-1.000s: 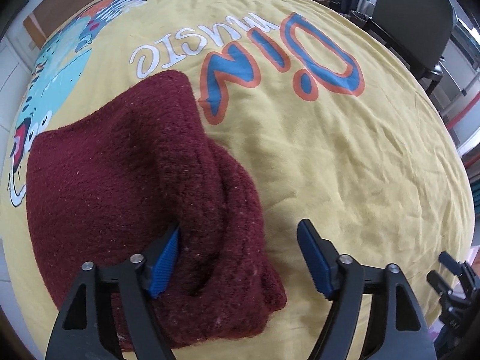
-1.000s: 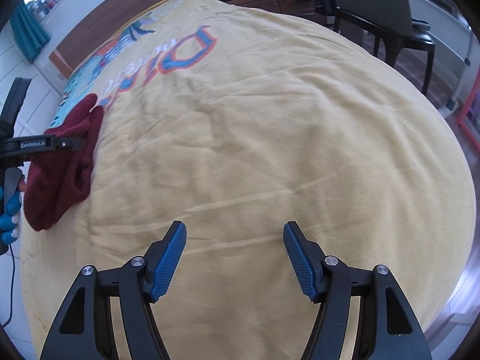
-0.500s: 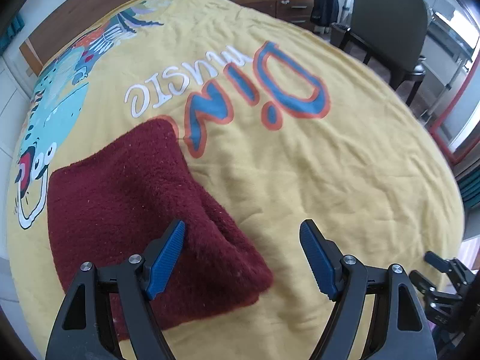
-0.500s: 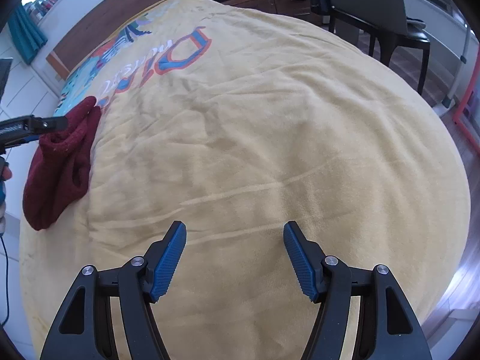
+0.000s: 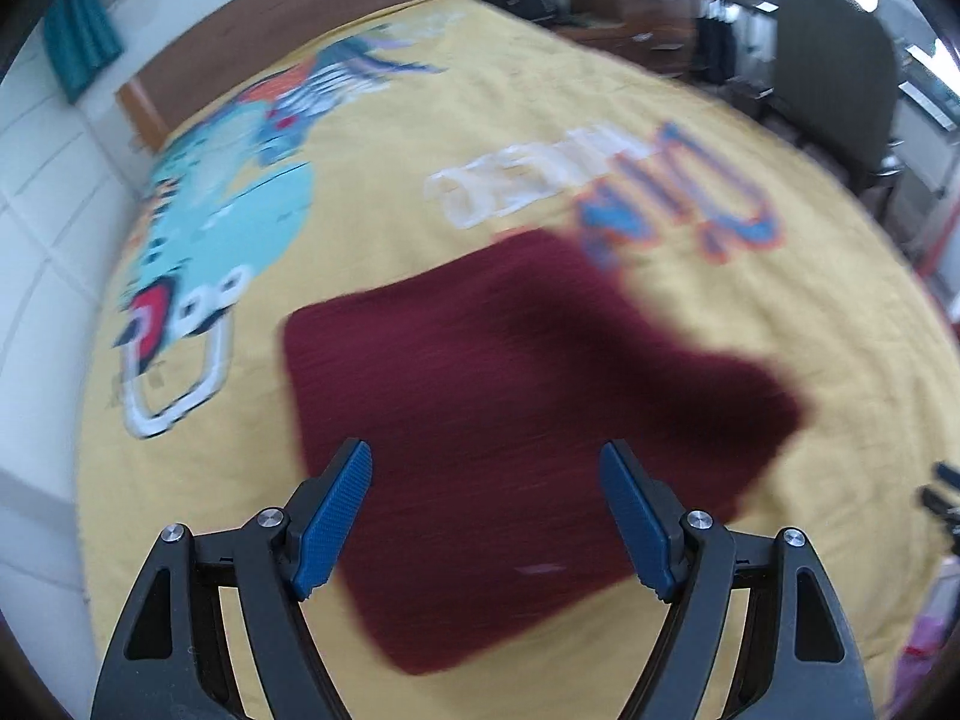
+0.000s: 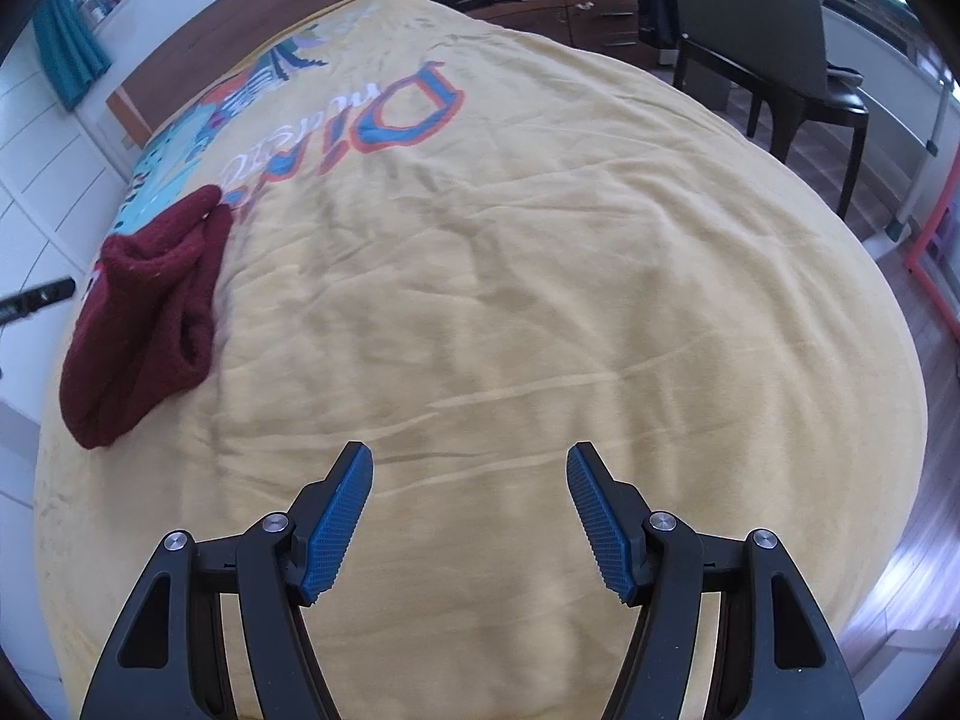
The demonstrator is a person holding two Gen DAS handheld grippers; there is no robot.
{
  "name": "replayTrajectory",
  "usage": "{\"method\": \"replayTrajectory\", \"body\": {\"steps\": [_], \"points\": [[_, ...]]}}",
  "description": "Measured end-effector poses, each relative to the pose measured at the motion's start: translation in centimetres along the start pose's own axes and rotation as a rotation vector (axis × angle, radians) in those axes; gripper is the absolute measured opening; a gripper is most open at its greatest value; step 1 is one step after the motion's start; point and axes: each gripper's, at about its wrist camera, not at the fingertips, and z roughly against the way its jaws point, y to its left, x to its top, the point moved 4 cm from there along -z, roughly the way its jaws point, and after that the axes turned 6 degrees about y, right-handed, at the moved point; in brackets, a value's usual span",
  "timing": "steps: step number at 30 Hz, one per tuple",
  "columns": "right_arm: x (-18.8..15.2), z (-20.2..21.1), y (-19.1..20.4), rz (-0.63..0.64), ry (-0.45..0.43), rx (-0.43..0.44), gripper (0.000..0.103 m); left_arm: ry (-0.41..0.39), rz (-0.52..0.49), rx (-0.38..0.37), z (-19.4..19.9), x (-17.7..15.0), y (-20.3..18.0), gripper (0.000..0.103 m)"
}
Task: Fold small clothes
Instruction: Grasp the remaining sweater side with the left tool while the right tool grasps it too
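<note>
Lying folded at the near left of the yellow bedspread (image 6: 540,276), the maroon knit garment (image 5: 510,420) is now released; the left claw (image 5: 486,516) has lifted away, open and empty, so this fold seems done. The right claw (image 6: 471,519) hovers open over bare bedspread.

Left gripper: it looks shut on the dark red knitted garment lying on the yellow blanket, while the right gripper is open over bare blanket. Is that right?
Not quite. The left gripper is open, its blue pads spread apart above the dark red knitted garment without pressing on it, as the left wrist view shows. The rest holds: the garment lies on the yellow blanket, and the right gripper is open over bare blanket.
</note>
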Motion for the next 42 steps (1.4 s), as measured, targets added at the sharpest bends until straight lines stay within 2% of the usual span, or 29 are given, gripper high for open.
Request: {"method": "replayTrajectory", "body": {"steps": [1,3,6,10,16,19,25,28,31,34,38,42], "points": [[0.1,0.0,0.4,0.006,0.002,0.002,0.069,0.023,0.004,0.025,-1.0,-0.6,0.7,0.074],[0.2,-0.1,1.5,0.024,0.005,0.006,0.069,0.075,0.016,0.019,-3.0,-2.0,1.0,0.074],[0.6,-0.2,3.5,0.058,0.007,0.013,0.069,0.122,0.035,-0.069,-4.8,-3.5,0.0,0.073],[1.4,0.0,6.2,0.106,0.002,0.026,0.069,0.094,0.012,-0.119,-4.1,-4.3,-1.6,0.073],[3.5,0.3,11.6,0.202,-0.012,0.063,0.069,0.049,0.013,-0.191,-2.1,-4.3,1.0,0.073],[5.3,0.4,14.8,0.25,-0.027,0.09,0.069,0.026,0.025,-0.174,-1.5,-3.8,3.2,0.073],[9.6,1.1,23.1,0.349,-0.073,0.202,0.069,0.008,0.066,-0.147,-1.7,-3.0,6.8,0.073],[11.0,-0.1,27.0,0.379,-0.062,0.291,0.069,0.001,0.062,-0.158,-2.1,-2.8,7.0,0.073],[11.9,-2.7,29.6,0.405,-0.031,0.315,0.069,0.008,0.04,-0.183,-3.3,-2.8,6.3,0.073],[12.6,-6.7,30.2,0.399,0.023,0.306,0.069,0.027,0.018,-0.199,-4.9,-2.9,5.5,0.073],[11.9,-10.8,28.2,0.365,0.108,0.296,0.069,0.006,0.004,-0.215,-5.9,-3.5,4.3,0.073],[10.1,-11.4,26.6,0.382,0.134,0.34,0.069,-0.007,-0.03,-0.229,-6.0,-4.2,3.2,0.074]]}}
